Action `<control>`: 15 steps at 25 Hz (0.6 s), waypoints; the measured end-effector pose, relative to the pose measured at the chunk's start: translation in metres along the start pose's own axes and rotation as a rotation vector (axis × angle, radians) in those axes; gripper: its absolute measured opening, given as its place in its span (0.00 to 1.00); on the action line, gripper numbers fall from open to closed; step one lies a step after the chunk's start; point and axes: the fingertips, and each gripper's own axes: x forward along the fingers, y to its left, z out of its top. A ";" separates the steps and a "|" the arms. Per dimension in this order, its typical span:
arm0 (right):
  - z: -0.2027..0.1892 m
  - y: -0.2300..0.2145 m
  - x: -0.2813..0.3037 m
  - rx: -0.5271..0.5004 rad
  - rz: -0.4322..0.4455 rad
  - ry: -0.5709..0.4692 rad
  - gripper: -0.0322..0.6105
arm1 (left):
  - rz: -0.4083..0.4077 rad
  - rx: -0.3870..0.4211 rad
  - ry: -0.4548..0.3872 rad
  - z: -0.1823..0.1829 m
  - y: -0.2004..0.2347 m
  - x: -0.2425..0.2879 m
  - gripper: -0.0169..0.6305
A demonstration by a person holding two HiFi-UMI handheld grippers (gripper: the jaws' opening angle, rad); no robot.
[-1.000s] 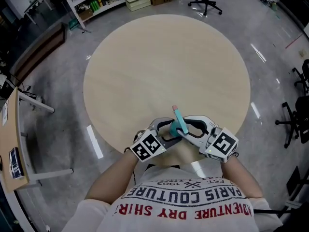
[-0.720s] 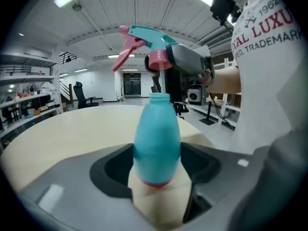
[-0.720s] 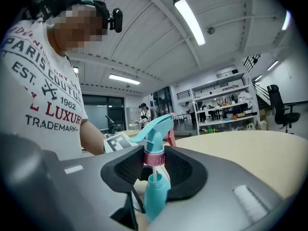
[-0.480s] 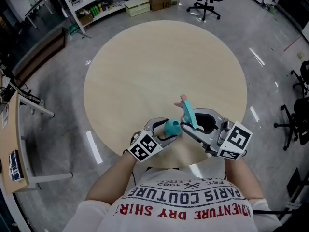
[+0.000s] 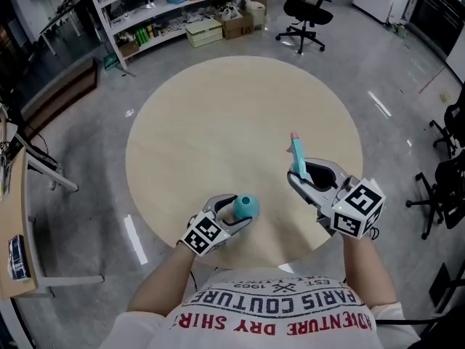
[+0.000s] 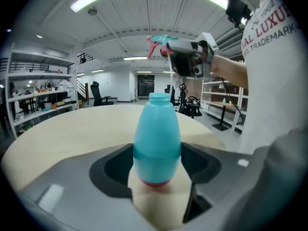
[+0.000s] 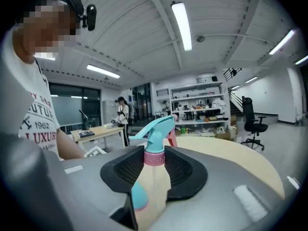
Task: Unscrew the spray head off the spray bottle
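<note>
a: where is the spray bottle (image 5: 245,206) held?
b: its body is clamped upright in the left gripper (image 5: 237,214), whose jaws are spread wide around it, over the near edge of the surface (image 5: 240,107). the spray head (image 5: 297,153) is already off. it is pinched at its pink collar (image 7: 155,157) by the half-closed right gripper (image 5: 304,174) and held well apart, up to the right.
a: how is this step best finished?
b: the bottle should be held upright so nothing is spilled, and the head held clear of the neck until each part is set down.
a: and around?
b: a workroom with a grey floor (image 5: 87,158) is seen, then the round pale wooden surface. shelving (image 5: 167,6) and an office chair (image 5: 305,9) are seen beyond it.
</note>
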 end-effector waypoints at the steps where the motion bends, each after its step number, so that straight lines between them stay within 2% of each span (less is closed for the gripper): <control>1: -0.015 -0.009 0.007 0.002 -0.034 0.044 0.26 | -0.005 0.005 -0.007 -0.001 0.000 0.000 0.50; 5: -0.068 -0.039 0.036 0.055 -0.153 0.226 0.26 | -0.058 0.034 -0.014 0.004 -0.004 -0.004 0.50; 7: -0.095 -0.050 0.056 0.050 -0.191 0.312 0.26 | -0.082 0.053 -0.010 0.004 0.000 -0.007 0.50; 10: -0.134 -0.055 0.091 0.056 -0.181 0.417 0.26 | -0.101 0.072 0.001 0.003 0.007 -0.008 0.50; 15: -0.179 -0.055 0.133 0.093 -0.181 0.532 0.26 | -0.140 0.075 -0.011 0.004 0.013 -0.010 0.50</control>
